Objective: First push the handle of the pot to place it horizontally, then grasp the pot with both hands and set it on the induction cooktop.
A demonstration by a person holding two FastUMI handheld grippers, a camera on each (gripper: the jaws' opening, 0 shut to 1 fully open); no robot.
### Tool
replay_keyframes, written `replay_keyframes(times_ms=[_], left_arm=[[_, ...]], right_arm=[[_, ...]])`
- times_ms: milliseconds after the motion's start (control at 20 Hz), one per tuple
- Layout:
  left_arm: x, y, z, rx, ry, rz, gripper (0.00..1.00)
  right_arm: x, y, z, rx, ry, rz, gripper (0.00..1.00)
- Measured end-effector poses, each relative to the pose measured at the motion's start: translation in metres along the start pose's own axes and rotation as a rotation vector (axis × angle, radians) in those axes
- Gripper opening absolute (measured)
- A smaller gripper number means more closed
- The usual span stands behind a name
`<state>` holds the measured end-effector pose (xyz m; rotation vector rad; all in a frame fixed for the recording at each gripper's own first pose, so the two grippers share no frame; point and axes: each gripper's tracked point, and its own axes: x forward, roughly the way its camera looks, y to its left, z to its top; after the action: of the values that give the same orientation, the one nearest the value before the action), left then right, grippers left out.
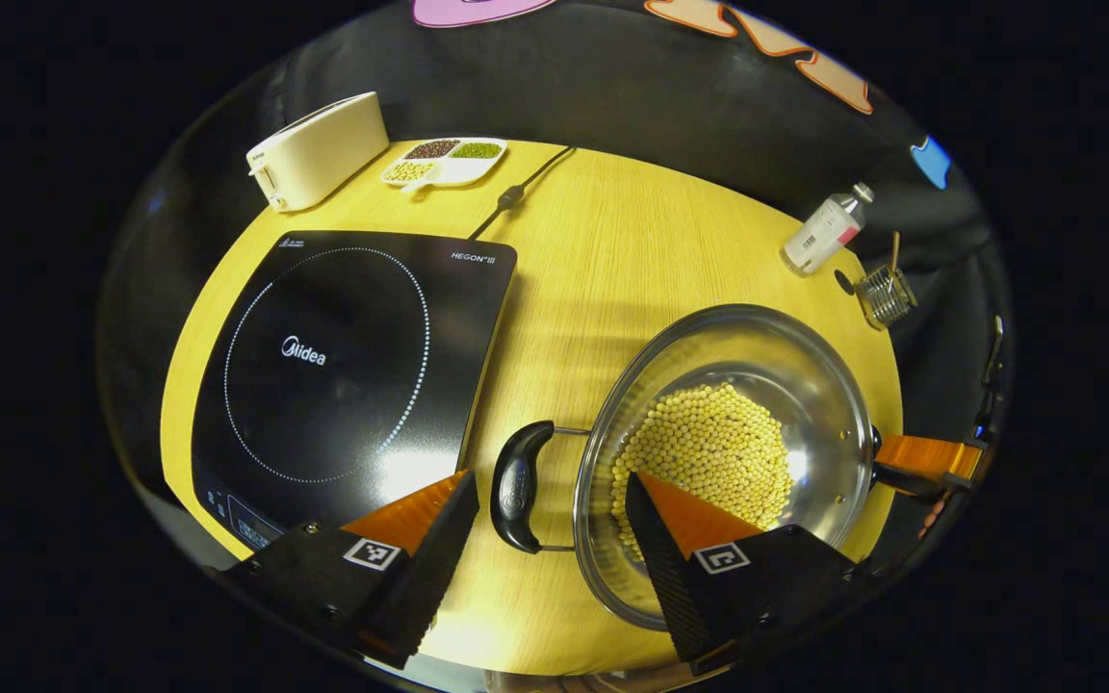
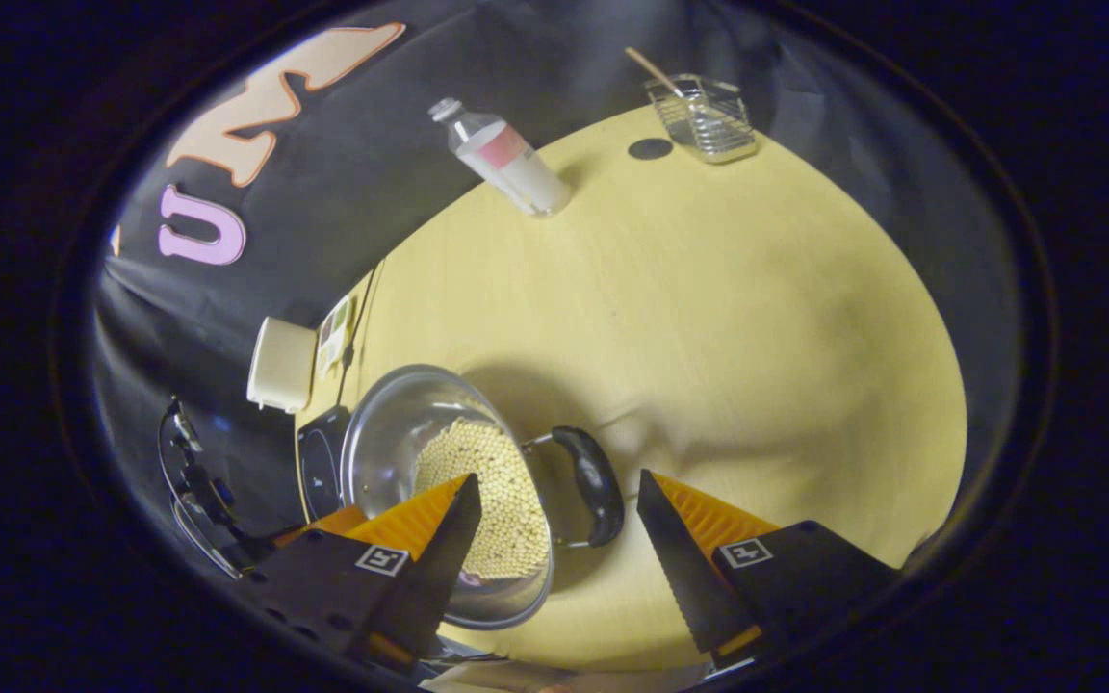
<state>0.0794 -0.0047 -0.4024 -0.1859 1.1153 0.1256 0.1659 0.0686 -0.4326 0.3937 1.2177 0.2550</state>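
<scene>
While my left gripper [image 1: 552, 500] hangs over the near edge of the round yellow wooden table [image 1: 612, 241], its fingers are spread wide, holding nothing, with the pot's near black loop handle [image 1: 519, 486] between them. That shiny round steel pot [image 1: 805, 385], holding a heap of pale yellow beans [image 1: 718, 443], sits on the table toward its right edge, beside the flat black induction cooktop [image 1: 352, 366] and not on it. The cooktop lies toward the table's left edge. At the table's far left edge I see a cream toaster [image 1: 319, 149] and a white divided dish of grains [image 1: 446, 160]; at the far right edge, a white plastic bottle [image 1: 826, 231] and a small wire basket [image 1: 885, 295].

My right gripper [image 2: 559, 525] also has its fingers wide apart and empty; the pot's other black loop handle [image 2: 595, 484] lies between them.
</scene>
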Motion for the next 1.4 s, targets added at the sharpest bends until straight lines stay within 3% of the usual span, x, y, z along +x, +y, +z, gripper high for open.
replay_keyframes(times_ms=[50, 200, 250, 300, 650, 750, 800, 900, 950, 1000, 1050, 1100, 1200, 1250, 1350, 1400], left_arm=[[0.002, -0.001, 0.001, 0.007, 0.002, -0.002, 0.94], [0.007, 0.0, 0.002, 0.035, 0.017, -0.002, 0.92], [0.009, 0.001, 0.001, 0.044, 0.025, -0.003, 0.96], [0.011, 0.001, 0.001, 0.053, 0.033, -0.004, 0.91], [0.029, 0.006, -0.003, 0.059, 0.083, 0.004, 0.82], [0.031, 0.009, -0.004, 0.042, 0.089, 0.01, 0.71], [0.033, 0.009, -0.005, 0.03, 0.095, 0.005, 0.76], [0.032, 0.009, -0.005, 0.027, 0.097, 0.002, 0.7], [0.031, 0.009, -0.006, 0.031, 0.101, 0.005, 0.68], [0.032, 0.009, -0.005, 0.032, 0.096, 0.009, 0.67], [0.032, 0.009, -0.004, 0.031, 0.094, 0.015, 0.67], [0.032, 0.009, -0.005, 0.032, 0.095, 0.017, 0.66], [0.03, 0.006, -0.006, 0.042, 0.103, 0.015, 0.66], [0.028, 0.005, -0.006, 0.054, 0.107, 0.014, 0.65], [0.02, 0.001, -0.009, 0.076, 0.106, 0.011, 0.67], [0.016, -0.001, -0.009, 0.081, 0.101, 0.007, 0.65]], right_arm=[[0.004, 0.0, -0.004, -0.012, 0.028, 0.008, 0.93], [0.016, 0.0, -0.011, -0.056, 0.086, 0.021, 0.92], [0.021, 0.001, -0.014, -0.06, 0.101, 0.029, 0.91], [0.025, 0.003, -0.014, -0.062, 0.114, 0.038, 0.88], [0.051, -0.004, -0.012, -0.056, 0.144, 0.029, 0.83], [0.049, -0.006, -0.011, -0.051, 0.165, 0.033, 0.51], [0.045, -0.009, -0.01, -0.045, 0.174, 0.027, 0.51], [0.05, -0.009, -0.013, -0.029, 0.186, 0.034, 0.52], [0.051, -0.008, -0.012, -0.032, 0.179, 0.034, 0.58], [0.05, -0.008, -0.012, -0.04, 0.173, 0.03, 0.48], [0.05, -0.008, -0.013, -0.05, 0.176, 0.025, 0.48], [0.05, -0.009, -0.013, -0.048, 0.173, 0.019, 0.54], [0.047, -0.01, -0.011, -0.06, 0.172, 0.006, 0.48], [0.044, -0.01, -0.011, -0.074, 0.168, -0.001, 0.54], [0.033, -0.013, -0.014, -0.093, 0.165, -0.009, 0.5], [0.028, -0.013, -0.014, -0.097, 0.164, -0.007, 0.54]])
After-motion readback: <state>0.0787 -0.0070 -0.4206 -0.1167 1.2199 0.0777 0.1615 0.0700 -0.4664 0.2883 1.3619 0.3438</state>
